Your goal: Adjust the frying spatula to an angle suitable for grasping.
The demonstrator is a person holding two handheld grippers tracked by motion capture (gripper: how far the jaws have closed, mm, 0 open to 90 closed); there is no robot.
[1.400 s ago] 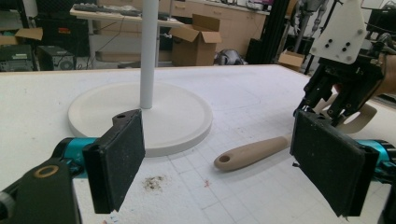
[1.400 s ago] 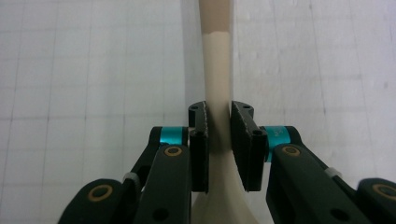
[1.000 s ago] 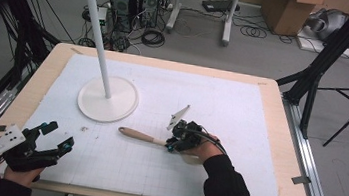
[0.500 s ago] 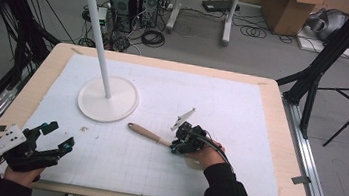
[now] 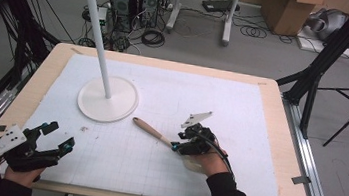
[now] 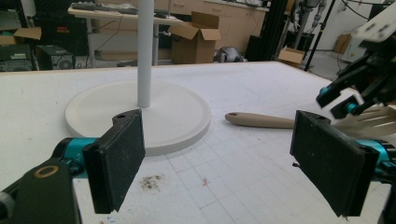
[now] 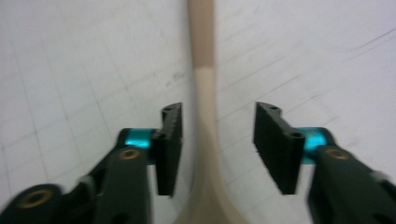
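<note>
While straddling the spatula (image 7: 204,88), right gripper (image 7: 218,140) jaws apart, left gripper (image 6: 224,163) wide open and empty

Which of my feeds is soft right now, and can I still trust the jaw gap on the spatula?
Right gripper view: smeared by motion blur, yet the spatula neck clearly runs between the right gripper jaws with a gap on each side. Left gripper view: sharp; left gripper jaws wide apart, stand base crisp. High view: evenly lit, soft shadows, no glare.
</note>
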